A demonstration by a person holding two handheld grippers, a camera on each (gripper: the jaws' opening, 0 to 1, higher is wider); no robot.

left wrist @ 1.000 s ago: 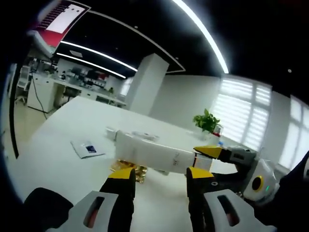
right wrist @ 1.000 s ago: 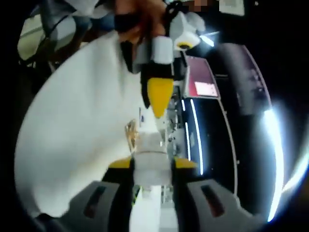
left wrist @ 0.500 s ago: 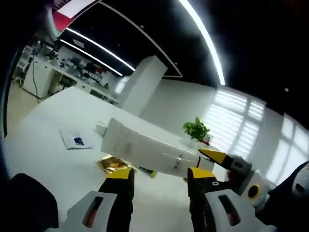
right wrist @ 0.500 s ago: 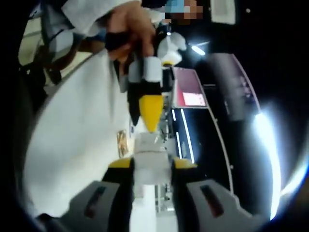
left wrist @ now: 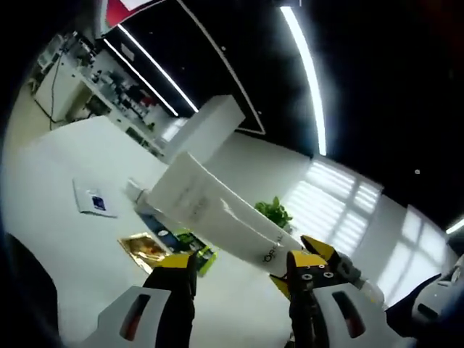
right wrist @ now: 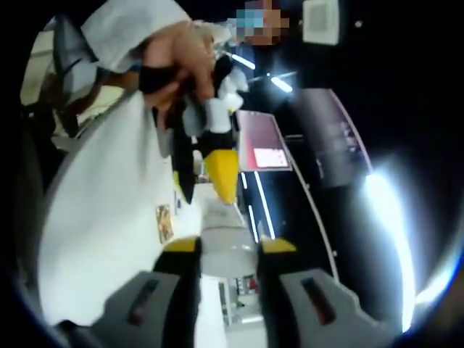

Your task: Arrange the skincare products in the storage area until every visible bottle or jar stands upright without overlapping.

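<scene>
White skincare tube (left wrist: 217, 217) is off the white table (left wrist: 51, 174), lifted in the air. Its long axis runs diagonally in the left gripper view: wide crimped end up and toward the far side, cap end low and nearest the grippers.

Right gripper (right wrist: 228, 246) is clamped on the tube's cap end (right wrist: 228, 243); its yellow tips (left wrist: 312, 254) also show in the left gripper view, at the tube's lower end. So the right gripper is the one carrying it.

Left gripper (left wrist: 235, 268) has its jaws apart, nothing between them. The tube passes just above and beyond its tips, not touching as far as can be told. In the right gripper view, this left gripper (right wrist: 214, 170) sits beyond the tube w/ a person's hand (right wrist: 177, 61) holding it.

Below the tube on the table: a gold foil packet (left wrist: 145, 246), a green-and-dark packet (left wrist: 192, 250) beside it, a booklet (left wrist: 90, 199) further off. A potted plant (left wrist: 272, 212) stands behind the tube. No tray or bin can be made out.

Judgement: the tube is slanted, so it needs turning cap-down or cap-up before being set to stand.
</scene>
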